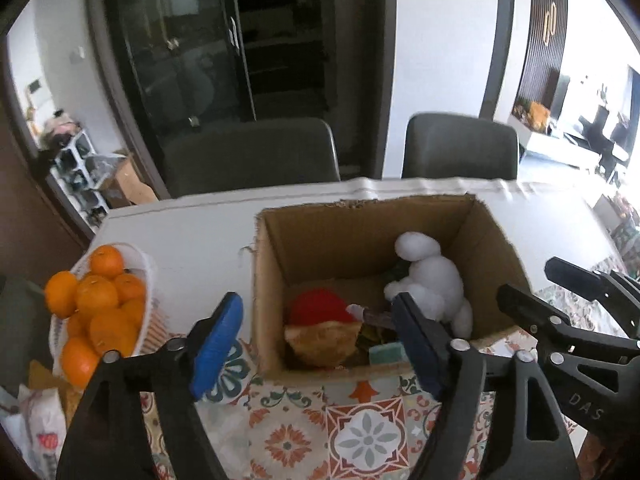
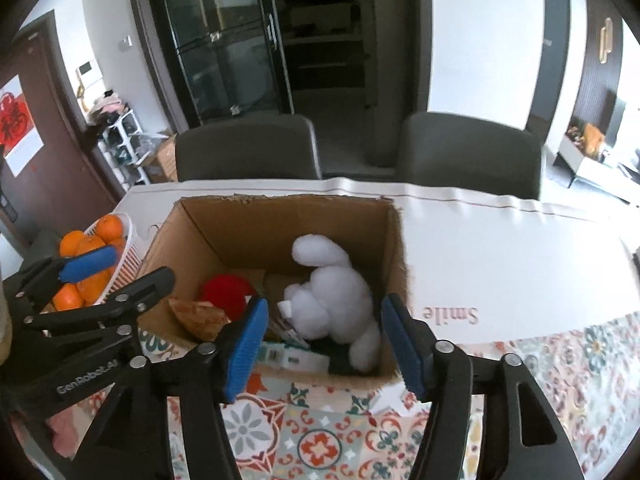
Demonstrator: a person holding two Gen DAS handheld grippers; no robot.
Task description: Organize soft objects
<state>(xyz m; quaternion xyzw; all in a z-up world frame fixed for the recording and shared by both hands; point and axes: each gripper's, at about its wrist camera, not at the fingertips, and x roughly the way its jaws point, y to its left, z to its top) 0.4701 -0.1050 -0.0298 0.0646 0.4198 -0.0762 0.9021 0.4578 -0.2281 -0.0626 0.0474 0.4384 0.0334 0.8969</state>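
An open cardboard box (image 1: 344, 216) (image 2: 224, 220) stands on the table. Inside lie a white plush toy (image 1: 432, 284) (image 2: 332, 296), a red soft object (image 1: 320, 306) (image 2: 224, 292) and a tan and orange pouch (image 1: 324, 340) (image 2: 200, 316), with small flat packets at the near wall. My left gripper (image 1: 316, 340) is open and empty, just in front of the box's near wall. My right gripper (image 2: 324, 340) is open and empty, at the box's near right corner above the plush. Each gripper shows in the other's view: the right (image 1: 568, 292), the left (image 2: 112, 276).
A white basket (image 1: 140, 276) (image 2: 130, 256) of oranges (image 1: 100, 300) stands left of the box. A patterned cloth (image 1: 360, 432) (image 2: 320, 440) covers the near table. A white sheet with the print "Smile" (image 2: 500, 260) lies right of the box. Two grey chairs (image 1: 256, 152) stand behind.
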